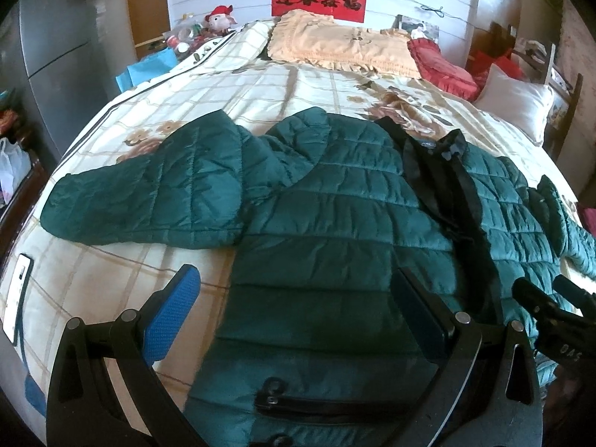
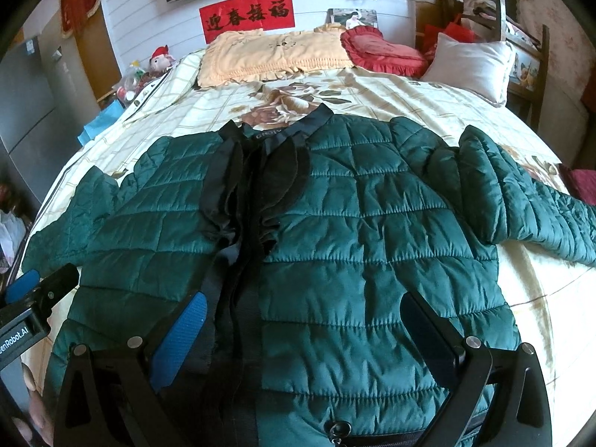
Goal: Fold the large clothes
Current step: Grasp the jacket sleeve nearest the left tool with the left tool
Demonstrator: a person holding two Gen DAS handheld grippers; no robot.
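Both sets of jaws stand wide apart and grip nothing: the left gripper [image 1: 294, 316] hangs over the near left front panel of the dark green quilted puffer jacket [image 2: 354, 223], the right gripper [image 2: 303, 331] over its near right panel. That jacket lies face up and spread flat across the cream floral-print bed cover [image 2: 372, 85], collar far, hem near, sleeves thrown out left and right, presumably laid open so the sleeves can fold in first.
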